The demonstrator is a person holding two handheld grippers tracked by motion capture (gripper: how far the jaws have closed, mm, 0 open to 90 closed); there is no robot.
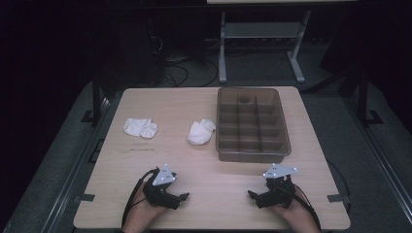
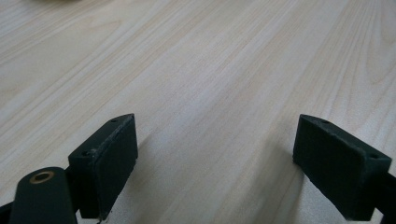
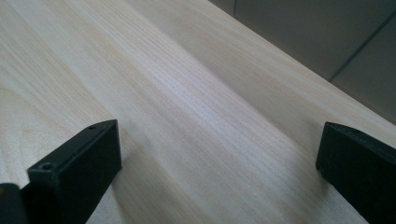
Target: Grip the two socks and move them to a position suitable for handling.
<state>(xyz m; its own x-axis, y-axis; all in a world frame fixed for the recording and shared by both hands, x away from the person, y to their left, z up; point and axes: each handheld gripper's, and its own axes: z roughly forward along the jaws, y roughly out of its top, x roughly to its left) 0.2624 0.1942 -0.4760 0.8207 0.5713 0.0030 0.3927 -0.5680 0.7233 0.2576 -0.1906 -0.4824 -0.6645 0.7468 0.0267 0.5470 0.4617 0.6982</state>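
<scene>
Down at the near edge of the bench (image 1: 209,204) we see both grippers resting low, each held in a hand that comes in from the bottom of the high view. The left gripper (image 1: 180,197) sits at the left, its jaws pointing toward the middle; in the left gripper view (image 2: 215,158) its two black jaws stand wide apart with bare pale wood grain between them. The right gripper (image 1: 252,195) sits at the right, its jaws pointing toward the other gripper; in the right gripper view (image 3: 219,163) its jaws are likewise spread wide, nothing between them, and the bench edge runs diagonally across the upper right with grey floor (image 3: 327,32) beyond. Each gripper carries a grey three-cornered plate on top, and a dark cable trails back from each toward the person.

Farther out, we find a small white sock (image 1: 201,132) lying near the middle of the bench, just beside the left wall of a brown translucent tray (image 1: 253,155) divided into a grid of compartments. A second white sock (image 1: 140,127), crumpled, lies well apart to the left. The tray stands on the right half of the bench, reaching its far edge. Beyond the bench the room is dark, with the metal legs of another table (image 1: 222,48) and some cables on the floor.
</scene>
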